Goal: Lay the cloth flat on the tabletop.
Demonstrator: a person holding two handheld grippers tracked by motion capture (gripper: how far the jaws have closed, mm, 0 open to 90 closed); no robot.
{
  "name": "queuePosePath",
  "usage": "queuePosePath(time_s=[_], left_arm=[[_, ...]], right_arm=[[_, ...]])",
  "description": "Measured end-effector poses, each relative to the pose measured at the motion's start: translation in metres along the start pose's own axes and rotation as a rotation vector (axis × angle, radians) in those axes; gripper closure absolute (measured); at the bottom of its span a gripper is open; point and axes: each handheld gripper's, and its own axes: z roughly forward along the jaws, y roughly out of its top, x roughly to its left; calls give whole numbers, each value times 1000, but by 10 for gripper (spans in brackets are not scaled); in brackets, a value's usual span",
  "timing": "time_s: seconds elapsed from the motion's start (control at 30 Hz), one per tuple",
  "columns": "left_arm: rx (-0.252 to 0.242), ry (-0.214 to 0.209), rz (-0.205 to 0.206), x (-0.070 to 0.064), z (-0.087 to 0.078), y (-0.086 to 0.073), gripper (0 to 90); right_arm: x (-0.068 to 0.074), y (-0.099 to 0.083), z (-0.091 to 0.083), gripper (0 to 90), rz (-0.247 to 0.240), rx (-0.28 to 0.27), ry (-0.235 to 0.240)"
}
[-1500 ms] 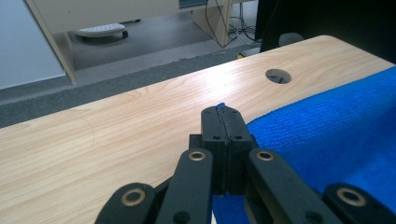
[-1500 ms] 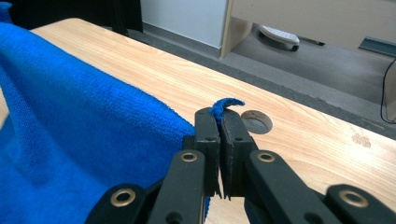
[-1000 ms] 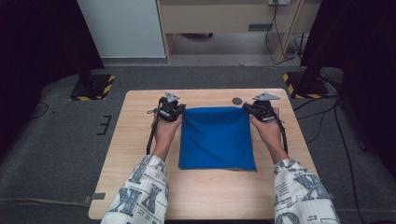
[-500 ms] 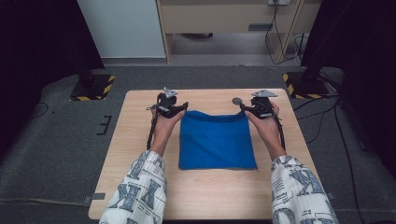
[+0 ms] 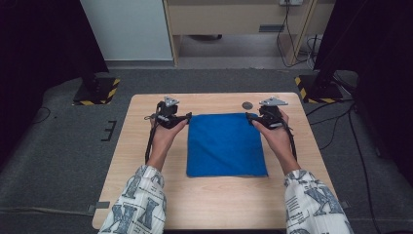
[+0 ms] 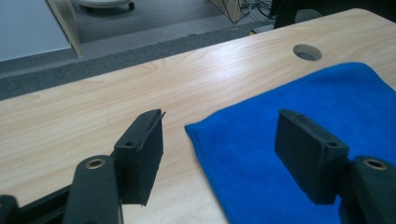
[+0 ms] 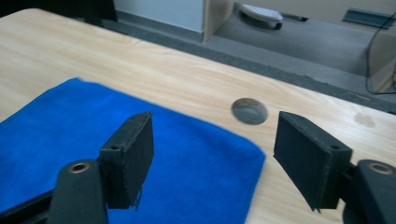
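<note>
Wooden table [image 5: 214, 204], blue cloth [image 5: 225, 145] far corners between each open claw

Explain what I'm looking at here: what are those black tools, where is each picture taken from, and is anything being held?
No robot arm here: a person holds a two-jaw tool in each hand at a wooden table. The high view looks down from above the person's side. It shows the left hand-held gripper and the right hand-held gripper at the two far corners of a blue cloth lying flat. The other two pictures come from cameras riding on each tool, looking along its black jaws. In both, the jaws stand apart over a cloth corner, so nothing is held. A round hole in the tabletop sits just beyond the cloth, near the right tool.
</note>
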Motion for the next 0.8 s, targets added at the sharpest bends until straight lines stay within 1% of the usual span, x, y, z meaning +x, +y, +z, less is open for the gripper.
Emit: queuePosePath(time_s=[0.07,0.13,0.27,0.37,0.47,0.53,0.6,0.7,0.8], left_arm=[[-2,-4,3,-1,-6,-4,307],[1,-20,6,-2,-11,-8,279],[5,-48,12,-3,-17,-14,234],[5,-69,15,-3,-18,-17,204],[7,-78,12,-3,-18,-20,171],[17,-89,9,-3,-16,-23,150],[25,-96,8,-3,-16,-25,117],[27,-102,13,-4,-17,-28,82],[20,-107,26,-5,-21,-31,77]], right_arm=[[5,-2,-4,268,-8,2,14],[10,-4,-8,242,5,1,41],[21,-10,-13,229,-16,4,84],[28,-15,-13,264,-31,9,106],[34,-17,-12,317,-40,13,126],[38,-17,-12,349,-47,10,137],[42,-17,-12,375,-50,20,143],[49,-16,-12,401,-55,19,157],[56,-15,-12,425,-62,22,175]])
